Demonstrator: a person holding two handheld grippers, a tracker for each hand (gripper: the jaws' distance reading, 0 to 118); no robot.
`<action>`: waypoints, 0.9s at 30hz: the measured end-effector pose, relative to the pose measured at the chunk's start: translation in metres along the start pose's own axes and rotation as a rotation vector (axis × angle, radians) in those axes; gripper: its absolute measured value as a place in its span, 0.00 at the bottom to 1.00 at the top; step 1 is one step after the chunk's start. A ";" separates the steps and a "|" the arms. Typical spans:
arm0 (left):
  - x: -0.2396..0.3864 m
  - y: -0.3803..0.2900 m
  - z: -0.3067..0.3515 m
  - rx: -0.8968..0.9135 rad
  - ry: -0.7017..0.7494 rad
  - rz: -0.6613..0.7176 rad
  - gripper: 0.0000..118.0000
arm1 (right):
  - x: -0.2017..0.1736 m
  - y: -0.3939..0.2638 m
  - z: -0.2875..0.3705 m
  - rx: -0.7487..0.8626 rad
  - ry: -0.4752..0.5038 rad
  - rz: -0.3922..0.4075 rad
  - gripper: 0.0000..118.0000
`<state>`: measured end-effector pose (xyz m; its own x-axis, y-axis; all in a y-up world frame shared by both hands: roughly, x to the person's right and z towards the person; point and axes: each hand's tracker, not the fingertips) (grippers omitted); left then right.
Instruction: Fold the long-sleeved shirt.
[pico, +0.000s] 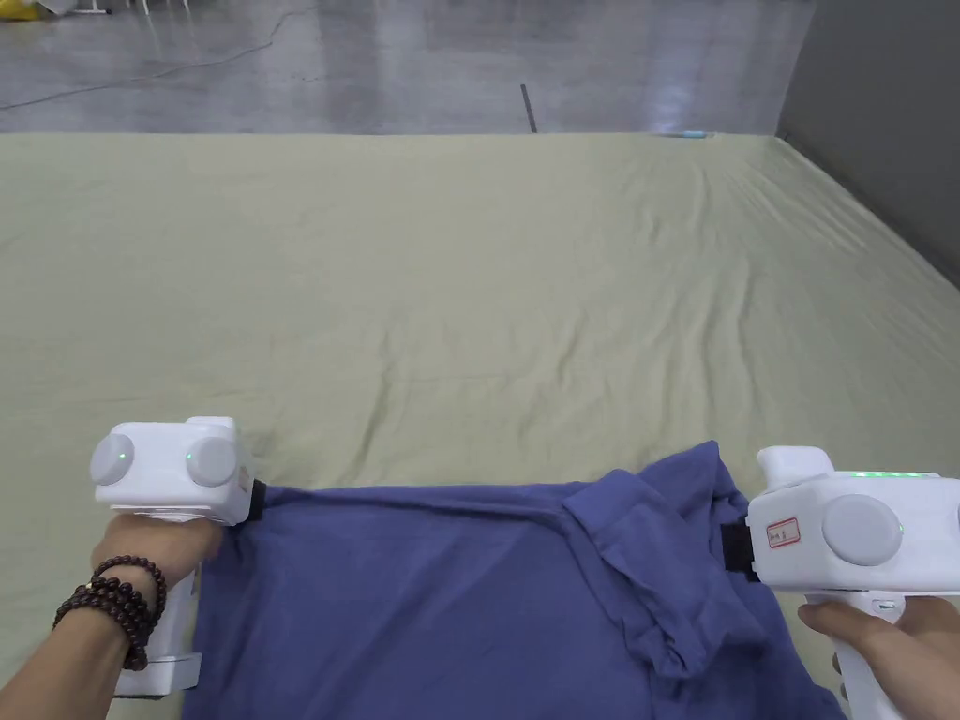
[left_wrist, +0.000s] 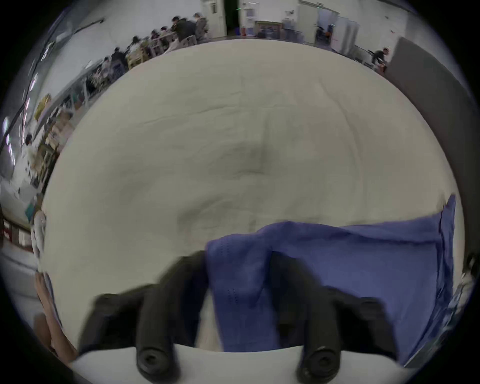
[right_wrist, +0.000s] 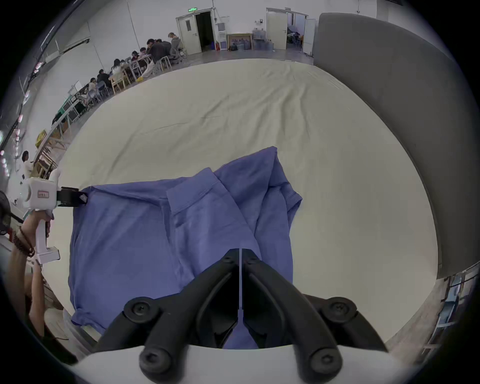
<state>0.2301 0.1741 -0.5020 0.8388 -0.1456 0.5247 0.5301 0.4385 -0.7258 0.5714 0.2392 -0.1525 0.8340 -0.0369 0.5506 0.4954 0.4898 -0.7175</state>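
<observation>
A blue long-sleeved shirt lies flat on the pale sheet at the near edge, and it also shows in the left gripper view and the right gripper view. One sleeve is folded diagonally over the right side of the body. At the shirt's far left corner is my left gripper. Its jaws stand apart with a fold of blue cloth between them, and the picture there is blurred. My right gripper is shut on the shirt's right edge near the folded sleeve.
The wide table covered by a pale green sheet stretches far ahead and to both sides. A grey panel stands along its right edge. Grey floor lies beyond. People sit at tables far off.
</observation>
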 end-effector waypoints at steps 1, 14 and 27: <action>-0.001 0.000 0.006 0.023 -0.016 -0.007 0.01 | 0.002 0.003 0.001 -0.002 -0.003 0.000 0.03; -0.005 0.001 0.066 0.131 -0.142 0.029 0.01 | 0.035 0.161 -0.057 -0.117 -0.016 0.017 0.46; -0.006 0.001 0.040 0.088 -0.137 0.052 0.01 | 0.036 0.164 -0.160 -0.326 0.001 -0.043 0.13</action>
<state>0.2212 0.2109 -0.4882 0.8369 -0.0006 0.5474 0.4681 0.5193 -0.7150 0.7211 0.1791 -0.3187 0.8107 -0.0522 0.5831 0.5818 0.1833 -0.7924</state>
